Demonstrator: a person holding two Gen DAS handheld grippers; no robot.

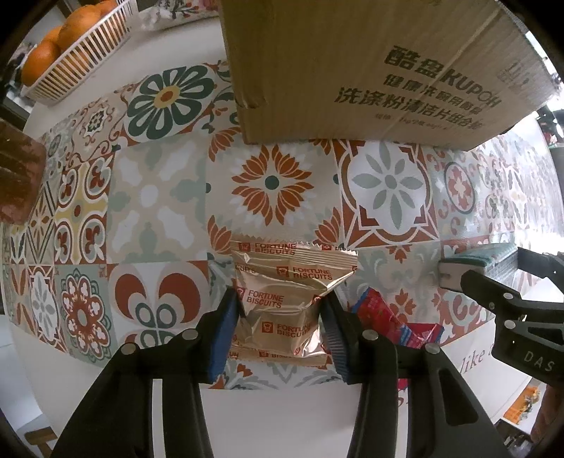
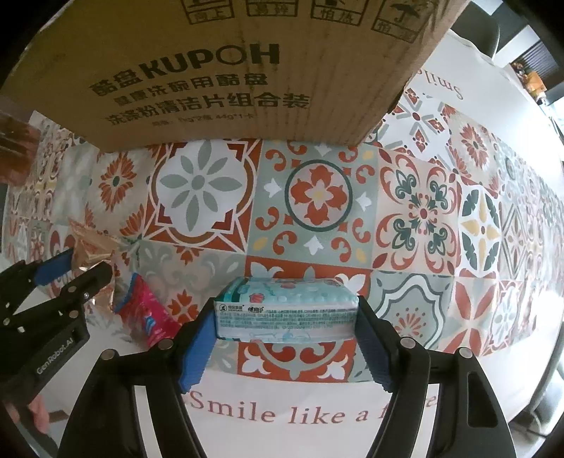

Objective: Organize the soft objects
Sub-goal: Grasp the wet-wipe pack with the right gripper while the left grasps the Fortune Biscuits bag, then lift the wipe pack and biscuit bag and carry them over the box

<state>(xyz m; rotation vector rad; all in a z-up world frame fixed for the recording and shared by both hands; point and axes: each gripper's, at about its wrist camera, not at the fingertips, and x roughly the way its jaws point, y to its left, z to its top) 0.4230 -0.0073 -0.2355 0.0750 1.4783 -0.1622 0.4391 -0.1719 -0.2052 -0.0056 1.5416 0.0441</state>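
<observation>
Left wrist view: left hand-held gripper (image 1: 280, 319) points down at the desk (image 1: 289, 415), which carries a tile-pattern cloth (image 1: 158, 197). Its 2 blue pads sit against both sides of a gold biscuit pack (image 1: 285, 296) printed "FORTUNE BISCUITS". The foil is creased inward at the pads, so the gripper is clamped on the pack. The pack lies flat on the cloth, near its front edge.

A red packet (image 1: 384, 317) lies just right of the biscuit pack, partly hidden behind the right finger.

Right wrist view: right hand-held gripper (image 2: 285, 317) also points down. A pale blue tissue pack (image 2: 285, 310) lies between its 2 pads, both pads touching the pack's short ends; I read this as gripping the tissue pack. The pack rests on the cloth close to the front edge, above the printed line "Smile like a...".

Layout, left to right: biscuit pack, red packet, tissue pack, all in 1 row along the cloth's near edge.

A cardboard box (image 1: 352, 70) marked "KUPOH" stands behind all 3 items, at the far side of the cloth.

A white basket (image 1: 88, 53) with oranges (image 1: 75, 28) sits at far left. A brown block (image 1: 17, 179), blurred, is at the left edge; I cannot identify it.
</observation>
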